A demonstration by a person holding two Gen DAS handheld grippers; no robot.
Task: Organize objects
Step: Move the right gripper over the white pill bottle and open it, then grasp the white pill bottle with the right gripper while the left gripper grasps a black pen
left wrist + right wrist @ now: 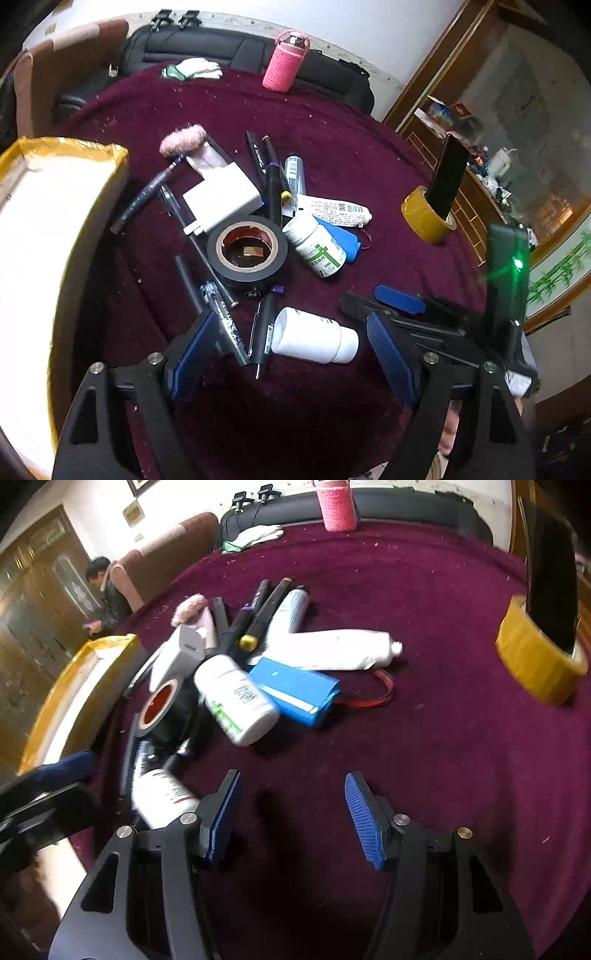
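While both grippers hang open-jawed and empty, the left gripper (291, 343) has a white bottle (314, 339) and pens (225, 321) between its fingers; black tape (246, 251) lies ahead. The right gripper (291, 812) faces bare cloth (443, 738); the box (44, 258) is cut off.

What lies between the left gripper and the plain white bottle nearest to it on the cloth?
Nothing visible blocks it. The left gripper is open, and the white bottle lies on its side just ahead of the fingertips, with a black pen touching its near end.
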